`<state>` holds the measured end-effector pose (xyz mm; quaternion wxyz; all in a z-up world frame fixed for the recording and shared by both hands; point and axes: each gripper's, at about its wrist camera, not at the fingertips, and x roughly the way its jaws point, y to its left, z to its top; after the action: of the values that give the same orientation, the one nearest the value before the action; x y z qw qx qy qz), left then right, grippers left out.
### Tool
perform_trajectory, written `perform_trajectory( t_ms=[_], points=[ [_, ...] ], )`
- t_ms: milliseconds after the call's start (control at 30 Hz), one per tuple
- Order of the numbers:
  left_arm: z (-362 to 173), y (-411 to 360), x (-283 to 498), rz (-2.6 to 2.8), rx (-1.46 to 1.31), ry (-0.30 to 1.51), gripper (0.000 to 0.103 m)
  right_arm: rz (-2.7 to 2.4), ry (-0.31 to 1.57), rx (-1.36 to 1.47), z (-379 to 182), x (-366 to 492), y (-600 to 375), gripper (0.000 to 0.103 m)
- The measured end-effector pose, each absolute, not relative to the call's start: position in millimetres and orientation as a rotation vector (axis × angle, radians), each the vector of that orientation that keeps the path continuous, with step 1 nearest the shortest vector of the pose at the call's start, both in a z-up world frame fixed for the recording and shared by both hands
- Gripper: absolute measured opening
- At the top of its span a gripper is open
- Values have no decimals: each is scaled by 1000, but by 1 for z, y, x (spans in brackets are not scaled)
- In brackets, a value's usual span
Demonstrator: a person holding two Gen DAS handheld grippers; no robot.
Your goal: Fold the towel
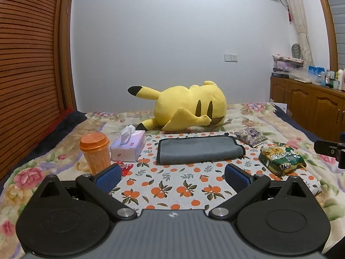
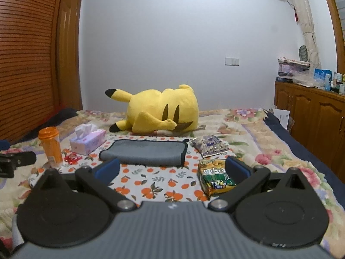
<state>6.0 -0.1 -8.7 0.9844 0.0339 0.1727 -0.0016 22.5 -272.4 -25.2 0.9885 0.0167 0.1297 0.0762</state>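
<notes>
There, both the left tongs (image 1: 172, 178) and right tongs (image 2: 173, 169) gaped wide, gripping nothing, short of the folded grey towel (image 1: 199, 150) on the orange-print cloth (image 1: 172, 187).

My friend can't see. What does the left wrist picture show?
A folded gray towel lies on an orange-print cloth on a bed, beyond the open left claw. A yellow Pikachu plush lies behind it.

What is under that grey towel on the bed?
The grey towel lies on a cloth with an orange-fruit print, spread over the flowered bedcover. Whatever sits directly beneath the towel is covered.
</notes>
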Motion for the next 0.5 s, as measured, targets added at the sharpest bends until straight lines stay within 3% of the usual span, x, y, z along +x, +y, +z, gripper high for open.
perform_trajectory(
  t_ms=[500],
  points=[
    [-7, 1, 4, -1, 74, 330, 103, 146, 258, 45, -26, 22, -275, 103]
  ],
)
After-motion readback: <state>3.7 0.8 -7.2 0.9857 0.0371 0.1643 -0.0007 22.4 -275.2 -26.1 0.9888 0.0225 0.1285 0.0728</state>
